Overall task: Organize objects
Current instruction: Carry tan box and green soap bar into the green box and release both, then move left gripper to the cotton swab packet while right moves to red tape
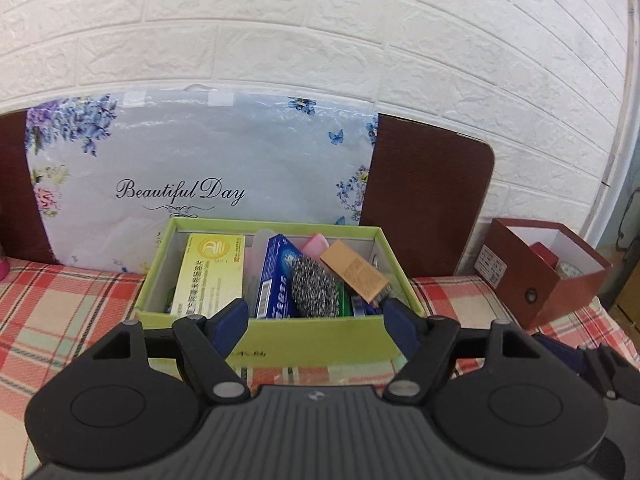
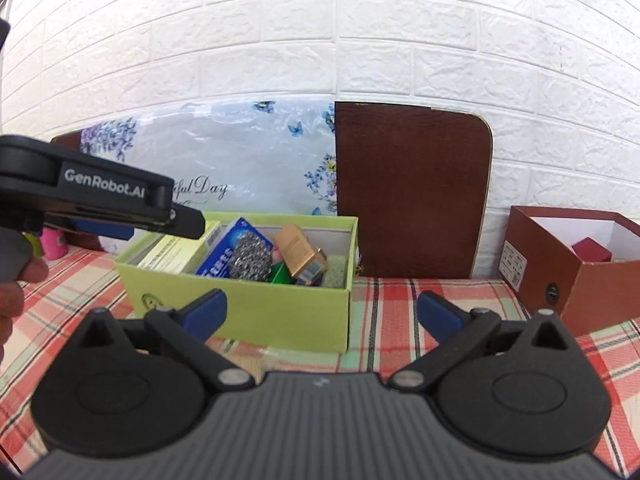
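A lime-green open box (image 1: 312,340) sits on the plaid cloth, just beyond my left gripper (image 1: 316,316). That gripper is open, and its blue pads (image 1: 234,314) stand apart in front of the box's near wall with nothing between them. Inside the box lie a yellow carton (image 1: 212,268), a blue toothpaste box (image 1: 276,280), a steel-wool scrubber (image 1: 314,286), a tan box (image 1: 356,272) and a pink item (image 1: 316,245). My right gripper (image 2: 320,308) is open too and holds nothing; it hangs to the right of the green box (image 2: 260,304). The left gripper's black body (image 2: 100,188) crosses the left side of the right wrist view.
A red-brown open box (image 2: 580,272) with small items stands at the right. A floral plastic bag (image 1: 200,160) and a brown board (image 1: 424,192) lean on the white brick wall behind. A pink object (image 2: 54,242) sits far left, near a person's hand (image 2: 12,292).
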The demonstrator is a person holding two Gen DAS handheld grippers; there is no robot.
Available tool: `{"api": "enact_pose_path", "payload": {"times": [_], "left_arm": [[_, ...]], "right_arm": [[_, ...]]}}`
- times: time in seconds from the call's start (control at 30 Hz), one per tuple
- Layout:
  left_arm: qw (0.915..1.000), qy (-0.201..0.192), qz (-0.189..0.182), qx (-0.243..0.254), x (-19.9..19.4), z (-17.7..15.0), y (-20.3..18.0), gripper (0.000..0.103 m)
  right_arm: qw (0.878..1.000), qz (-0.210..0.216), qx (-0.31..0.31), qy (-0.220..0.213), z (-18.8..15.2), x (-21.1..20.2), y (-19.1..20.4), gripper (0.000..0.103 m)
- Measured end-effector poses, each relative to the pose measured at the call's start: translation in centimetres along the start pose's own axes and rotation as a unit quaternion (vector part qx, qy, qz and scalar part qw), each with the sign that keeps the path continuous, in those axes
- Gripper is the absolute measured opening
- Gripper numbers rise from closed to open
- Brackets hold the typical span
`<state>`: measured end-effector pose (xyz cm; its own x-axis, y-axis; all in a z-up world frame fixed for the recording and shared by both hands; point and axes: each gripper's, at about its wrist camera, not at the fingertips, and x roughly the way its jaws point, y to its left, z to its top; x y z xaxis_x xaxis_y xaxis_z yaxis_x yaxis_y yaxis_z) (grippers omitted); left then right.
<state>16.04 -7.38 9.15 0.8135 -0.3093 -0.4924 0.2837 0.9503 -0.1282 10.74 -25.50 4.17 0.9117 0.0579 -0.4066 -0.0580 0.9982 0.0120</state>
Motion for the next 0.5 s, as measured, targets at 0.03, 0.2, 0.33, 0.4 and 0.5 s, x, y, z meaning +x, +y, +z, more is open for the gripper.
{"api": "enact_pose_path", "payload": {"times": [0.03,0.2,0.33,0.4,0.5], "left_arm": [[1.0,0.001,0.002,0.004,-0.6,-0.5,-0.2,0.078],[0.9999,0.01,0.003,0.005,-3.0,-3.0,-0.3,0.078],[0.9998,0.008,0.015,0.003,-4.5,-4.7,-0.1,0.078],[0.9997,0.009,0.024,0.003,-5.0,-5.5,0.1,0.078],[0.9994,0.018,0.03,-0.005,-5.4,-6.8,0.8,0.078]], "right_arm": [[1.0,0.0,-0.003,0.002,-0.2,-0.6,0.1,0.103],[1.0,0.002,-0.006,0.016,-1.8,-3.4,0.7,0.103],[0.999,0.002,0.003,0.032,-3.2,-4.7,1.0,0.103],[0.999,0.003,0.008,0.038,-3.8,-5.1,1.0,0.103],[0.999,0.005,0.011,0.052,-4.7,-5.5,1.1,0.103]]}}
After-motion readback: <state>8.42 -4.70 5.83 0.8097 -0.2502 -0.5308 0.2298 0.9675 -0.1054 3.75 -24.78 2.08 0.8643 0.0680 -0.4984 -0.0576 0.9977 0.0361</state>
